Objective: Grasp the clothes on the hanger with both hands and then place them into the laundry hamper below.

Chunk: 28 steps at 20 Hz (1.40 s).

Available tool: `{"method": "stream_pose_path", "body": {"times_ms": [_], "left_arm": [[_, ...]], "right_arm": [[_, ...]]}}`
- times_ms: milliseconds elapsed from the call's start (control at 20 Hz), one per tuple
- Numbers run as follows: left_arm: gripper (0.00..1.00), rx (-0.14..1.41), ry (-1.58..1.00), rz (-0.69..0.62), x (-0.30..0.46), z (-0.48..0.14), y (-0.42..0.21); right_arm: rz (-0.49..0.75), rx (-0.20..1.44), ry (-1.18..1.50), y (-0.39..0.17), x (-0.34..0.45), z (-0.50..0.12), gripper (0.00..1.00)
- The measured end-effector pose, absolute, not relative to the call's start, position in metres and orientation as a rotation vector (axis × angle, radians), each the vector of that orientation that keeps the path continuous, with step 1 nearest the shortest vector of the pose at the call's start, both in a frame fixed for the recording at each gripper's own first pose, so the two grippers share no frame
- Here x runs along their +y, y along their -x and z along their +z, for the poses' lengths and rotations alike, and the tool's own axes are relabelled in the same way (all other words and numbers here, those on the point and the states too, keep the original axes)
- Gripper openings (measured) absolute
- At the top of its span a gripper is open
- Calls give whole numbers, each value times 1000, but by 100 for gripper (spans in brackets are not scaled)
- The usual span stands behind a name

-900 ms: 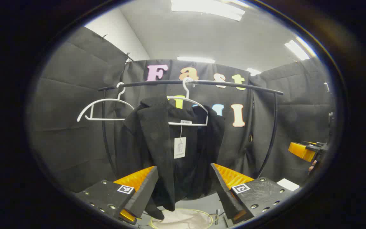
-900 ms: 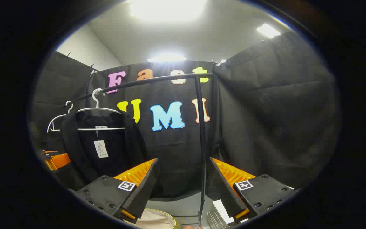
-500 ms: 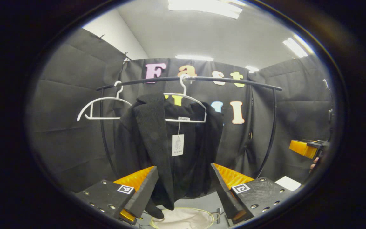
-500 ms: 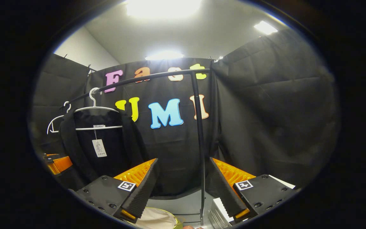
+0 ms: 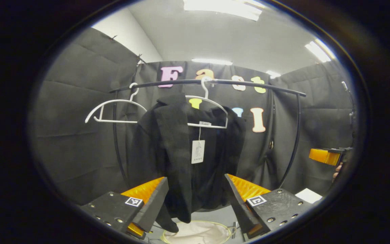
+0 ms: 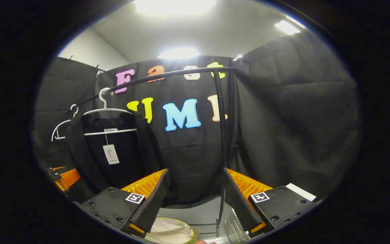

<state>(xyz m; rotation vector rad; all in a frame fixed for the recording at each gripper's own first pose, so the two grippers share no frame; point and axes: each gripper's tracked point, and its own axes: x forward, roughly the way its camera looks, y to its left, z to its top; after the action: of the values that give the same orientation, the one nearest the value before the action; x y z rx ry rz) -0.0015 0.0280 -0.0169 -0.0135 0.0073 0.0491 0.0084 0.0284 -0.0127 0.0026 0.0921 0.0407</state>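
**Black jacket on the hanger, not yet grasped**

Black jacket [image 5: 185, 159] hangs on a white hanger [image 5: 208, 113] from the rail [image 5: 249, 84], centre of the left gripper view. Left gripper [image 5: 195, 203] and right gripper [image 6: 195, 203] both gape, holding nothing. Approach step; next, both must close on the fabric. Hamper [image 5: 198, 233] at bottom centre, grey floor, black cloth walls

Matt black cloth jacket [image 5: 185, 159], smooth white hanger [image 5: 206, 112], glossy dark metal rail [image 5: 249, 83].
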Motion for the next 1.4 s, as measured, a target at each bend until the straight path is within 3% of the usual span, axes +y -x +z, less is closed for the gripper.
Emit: {"method": "stream_pose_path", "body": {"times_ms": [650, 750, 800, 1000, 1050, 1100, 1400], "left_arm": [[95, 12, -14, 177, 56, 9, -23], [95, 27, -11, 201, 54, 12, -32], [95, 35, 1, 217, 54, 12, -37], [95, 50, 53, 307, 59, 16, -57], [95, 60, 66, 322, 59, 16, -64], [95, 70, 67, 350, 61, 15, -70], [95, 29, 46, 540, 75, 29, -91]], "right_arm": [[118, 98, 36, -59, 69, -6, 98], [175, 91, 29, -77, 87, -7, 93], [205, 85, 27, -88, 95, -6, 98], [315, 71, 19, -128, 123, 1, 98], [348, 82, -5, -138, 132, 1, 93], [381, 95, -29, -148, 140, 0, 98], [564, 125, -130, -205, 187, -9, 98]]}}
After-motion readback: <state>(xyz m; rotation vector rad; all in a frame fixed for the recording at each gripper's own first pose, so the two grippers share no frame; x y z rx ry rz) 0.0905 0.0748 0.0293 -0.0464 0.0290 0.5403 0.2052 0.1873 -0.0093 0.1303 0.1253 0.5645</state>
